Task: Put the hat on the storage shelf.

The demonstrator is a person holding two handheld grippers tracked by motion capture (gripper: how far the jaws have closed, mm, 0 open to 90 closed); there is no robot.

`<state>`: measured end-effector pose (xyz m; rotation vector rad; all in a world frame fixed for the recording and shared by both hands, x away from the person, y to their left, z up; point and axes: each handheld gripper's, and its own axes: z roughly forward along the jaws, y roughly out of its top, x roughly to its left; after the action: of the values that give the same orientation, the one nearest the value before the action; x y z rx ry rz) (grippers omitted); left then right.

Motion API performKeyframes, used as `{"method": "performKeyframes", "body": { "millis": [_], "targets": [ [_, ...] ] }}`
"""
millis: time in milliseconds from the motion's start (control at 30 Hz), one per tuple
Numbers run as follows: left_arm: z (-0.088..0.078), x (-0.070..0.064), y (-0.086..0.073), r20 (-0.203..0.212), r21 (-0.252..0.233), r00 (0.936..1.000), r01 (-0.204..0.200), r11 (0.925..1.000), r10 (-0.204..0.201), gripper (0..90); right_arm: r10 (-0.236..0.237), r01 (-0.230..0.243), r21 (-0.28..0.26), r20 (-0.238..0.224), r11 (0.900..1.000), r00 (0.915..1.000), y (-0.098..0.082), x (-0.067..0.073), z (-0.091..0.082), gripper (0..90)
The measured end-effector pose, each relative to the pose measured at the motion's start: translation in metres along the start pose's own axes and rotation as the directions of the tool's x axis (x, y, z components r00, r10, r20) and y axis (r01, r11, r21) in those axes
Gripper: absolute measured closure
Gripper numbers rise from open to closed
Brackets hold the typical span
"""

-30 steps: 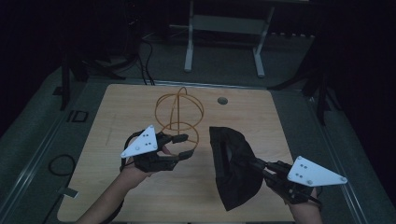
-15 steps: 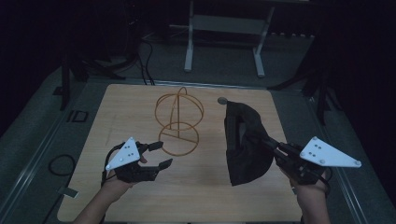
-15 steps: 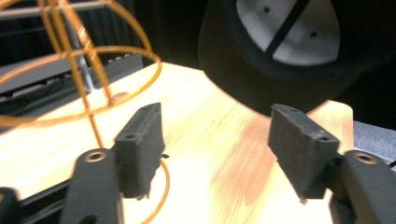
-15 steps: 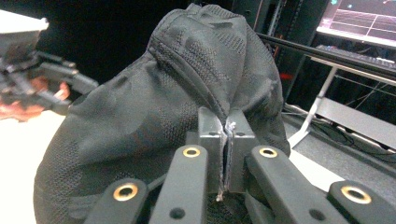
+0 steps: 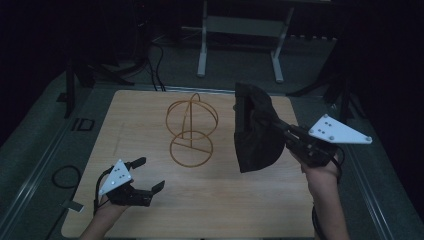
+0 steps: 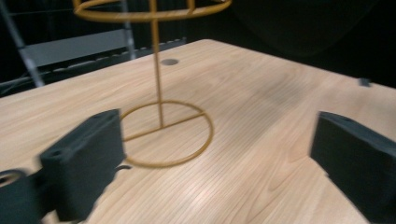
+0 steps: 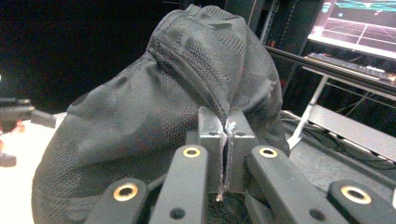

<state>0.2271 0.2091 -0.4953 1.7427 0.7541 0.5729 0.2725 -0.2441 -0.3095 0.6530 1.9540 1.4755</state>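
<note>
A gold wire stand with two hoops on a ring base stands upright in the middle of the wooden table. My right gripper holds a black fabric cap in the air to the stand's right. Its jaws are shut on a fold of the cap, as the right gripper view shows close up. My left gripper hovers low near the table's front left corner, pointing toward the stand. Its jaws have just been opening and now stand wide, with nothing between the left gripper's pads.
A small round hole sits in the tabletop behind the stand. Beyond the table a metal frame stands on the floor, with cables at the left. A lit monitor is at the far right.
The right gripper has carried the cap up and to the right, away from the stand. The left gripper has drawn back to the front left, sunk lower, and its jaws have spread wide.
</note>
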Motion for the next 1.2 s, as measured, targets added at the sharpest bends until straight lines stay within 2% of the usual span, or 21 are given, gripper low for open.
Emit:
{"method": "performKeyframes", "body": {
  "millis": [33,67,133,233,333,433,467,500,667,700,733,900,1200],
  "targets": [
    [-0.001,0.000,-0.004,-0.018,-0.002,0.9998,-0.002,1.0000,0.002,2.1,0.005,-0.005,0.000,0.000,1.000,1.0000,0.002,-0.001,0.003,88.1],
    [-0.001,0.000,-0.004,-0.018,-0.002,0.9998,-0.002,1.0000,0.002,2.2,0.005,-0.005,0.000,0.000,1.000,1.0000,0.002,-0.001,0.003,88.1],
    [-0.002,0.000,-0.015,-0.064,0.000,0.9979,-0.006,1.0000,0.006,2.1,0.001,-0.001,0.000,0.000,1.000,1.0000,0.008,-0.002,0.012,88.1],
    [-0.003,0.002,-0.028,-0.087,0.002,0.9960,0.022,0.9998,-0.021,2.2,0.000,0.000,0.000,-0.002,1.000,1.0000,0.015,-0.004,0.023,88.1],
    [-0.004,0.004,-0.037,-0.093,0.010,0.9947,0.044,0.9990,-0.043,2.2,-0.001,0.002,0.009,-0.007,1.000,1.0000,0.023,-0.004,0.036,88.1],
    [-0.007,0.005,-0.042,-0.093,-0.008,0.9936,0.063,0.9980,-0.064,2.2,-0.011,0.012,0.026,-0.010,1.000,0.9999,0.028,-0.003,0.048,88.1],
    [-0.007,0.005,-0.042,-0.093,-0.008,0.9936,0.063,0.9980,-0.064,2.2,-0.011,0.012,0.026,-0.010,1.000,0.9999,0.028,-0.003,0.048,88.1],
    [-0.010,0.005,-0.045,-0.096,-0.029,0.9931,0.064,0.9975,-0.067,2.2,-0.010,0.011,0.047,-0.027,0.999,0.9996,0.029,0.000,0.063,88.1],
    [-0.010,0.006,-0.048,-0.117,-0.034,0.9909,0.062,0.9975,-0.066,2.2,-0.007,0.010,0.066,-0.043,0.998,0.9991,0.029,0.003,0.078,88.0],
    [-0.010,0.008,-0.048,-0.122,-0.044,0.9894,0.074,0.9963,-0.079,2.2,-0.004,0.008,0.070,-0.052,0.998,0.9986,0.029,0.004,0.083,88.1],
    [-0.010,0.009,-0.049,-0.124,-0.047,0.9889,0.077,0.9959,-0.083,2.2,-0.007,0.012,0.083,-0.061,0.996,0.9981,0.030,0.008,0.094,88.1],
    [-0.010,0.011,-0.051,-0.126,-0.045,0.9879,0.086,0.9953,-0.091,2.2,-0.015,0.024,0.113,-0.084,0.993,0.9963,0.032,0.017,0.117,88.0],
    [-0.012,0.012,-0.052,-0.126,-0.048,0.9881,0.084,0.9953,-0.089,2.2,0.005,0.016,0.157,-0.133,0.987,0.9911,0.030,0.030,0.151,87.9]
  ]
}}
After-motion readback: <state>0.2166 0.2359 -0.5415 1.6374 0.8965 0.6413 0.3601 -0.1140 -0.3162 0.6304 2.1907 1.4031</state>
